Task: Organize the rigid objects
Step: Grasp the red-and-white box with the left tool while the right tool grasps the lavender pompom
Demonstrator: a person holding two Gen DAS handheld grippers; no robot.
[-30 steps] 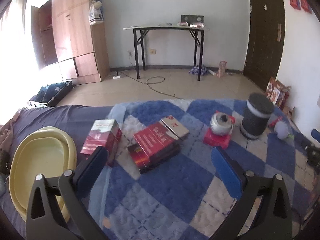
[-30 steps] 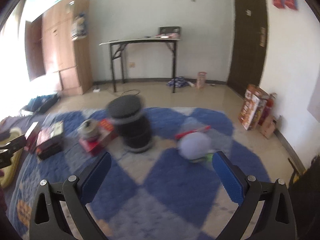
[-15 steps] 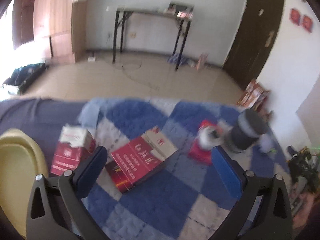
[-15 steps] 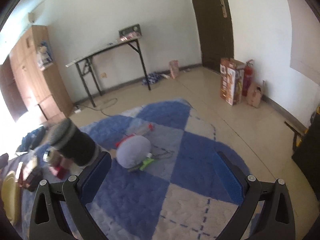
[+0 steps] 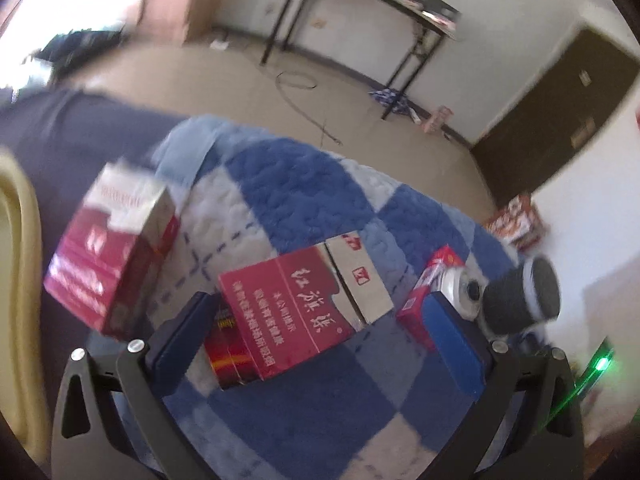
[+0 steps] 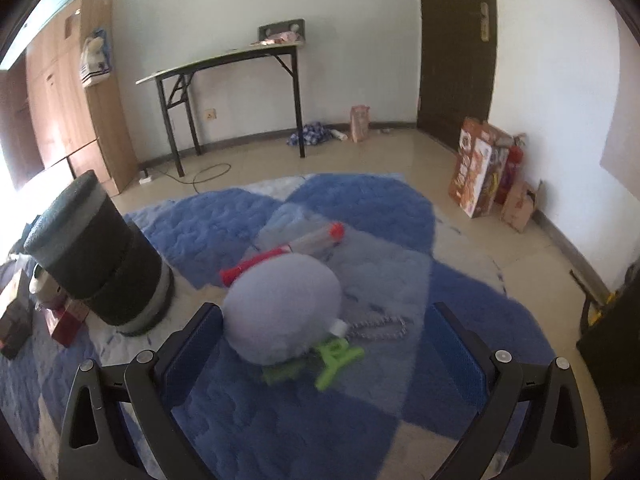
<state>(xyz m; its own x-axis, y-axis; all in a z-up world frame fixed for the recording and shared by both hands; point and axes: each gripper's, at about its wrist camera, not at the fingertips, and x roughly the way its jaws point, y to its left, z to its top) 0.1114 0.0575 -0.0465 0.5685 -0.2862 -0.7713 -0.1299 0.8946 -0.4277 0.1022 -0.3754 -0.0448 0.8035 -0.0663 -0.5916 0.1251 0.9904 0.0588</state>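
The spread left claw is framing the flat red carton, whose long axis is lying diagonally between its jaws.

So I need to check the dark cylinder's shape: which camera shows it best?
The right wrist view: the dark cylinder stands large, its whole side visible. The left wrist view shows it small, blurred, at the edge.

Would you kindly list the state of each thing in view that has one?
Left gripper: open, astride the flat red box.
Right gripper: open, around the grey ball.
Tall red box: upright, tilted.
Black cylinder: upright.
Door: closed.
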